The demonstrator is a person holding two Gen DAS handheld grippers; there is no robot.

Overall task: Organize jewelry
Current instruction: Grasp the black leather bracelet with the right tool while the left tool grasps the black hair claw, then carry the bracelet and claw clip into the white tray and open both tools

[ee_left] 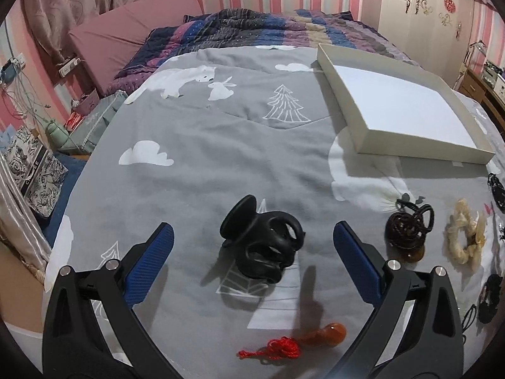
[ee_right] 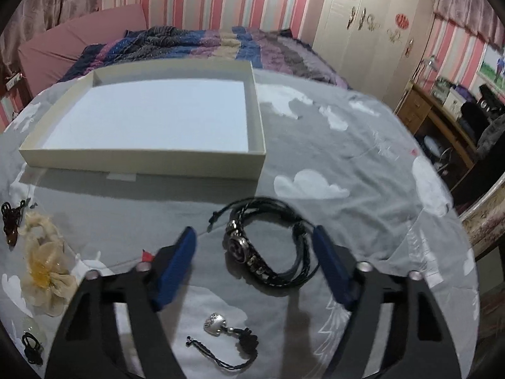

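Observation:
My left gripper (ee_left: 252, 237) is open, its blue pads on either side of a black hair claw clip (ee_left: 263, 246) lying on the grey bedspread. A red-corded amber pendant (ee_left: 296, 341) lies just below it. My right gripper (ee_right: 254, 240) is open around a black braided bracelet with a metal charm (ee_right: 268, 246). A silver heart charm on a black cord (ee_right: 227, 334) lies nearer the camera. The empty white box (ee_left: 397, 107) lies beyond, also in the right wrist view (ee_right: 151, 117).
A dark brown corded pendant (ee_left: 408, 230), a cream scrunchie (ee_left: 464, 237) and black hair ties (ee_left: 490, 297) lie right of the claw clip. A cream fabric flower (ee_right: 44, 271) lies at left in the right wrist view. A striped quilt (ee_left: 268, 25) lies behind; a wardrobe (ee_right: 372, 31) stands at right.

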